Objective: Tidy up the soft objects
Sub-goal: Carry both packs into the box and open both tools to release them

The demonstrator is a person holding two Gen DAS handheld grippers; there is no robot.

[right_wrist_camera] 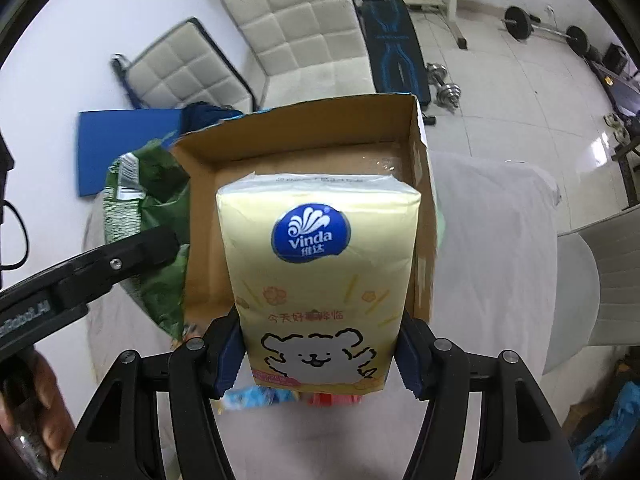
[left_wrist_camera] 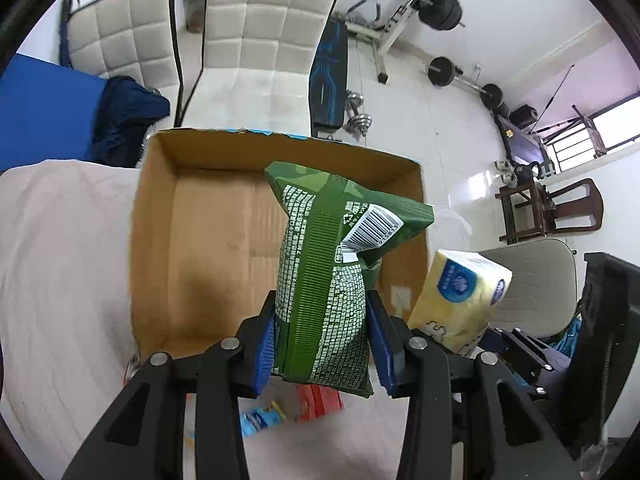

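While the left gripper (left_wrist_camera: 322, 350) clamps the green pouch (left_wrist_camera: 326, 264) low on its sides, the pack hangs over the open cardboard box (left_wrist_camera: 156, 240), probably so it can drop straight in. Over to the right wrist view: the right gripper (right_wrist_camera: 320, 354) squeezes the yellow tissue pack (right_wrist_camera: 320, 272) by its lower end, poised above the same box with the pouch alongside at left.
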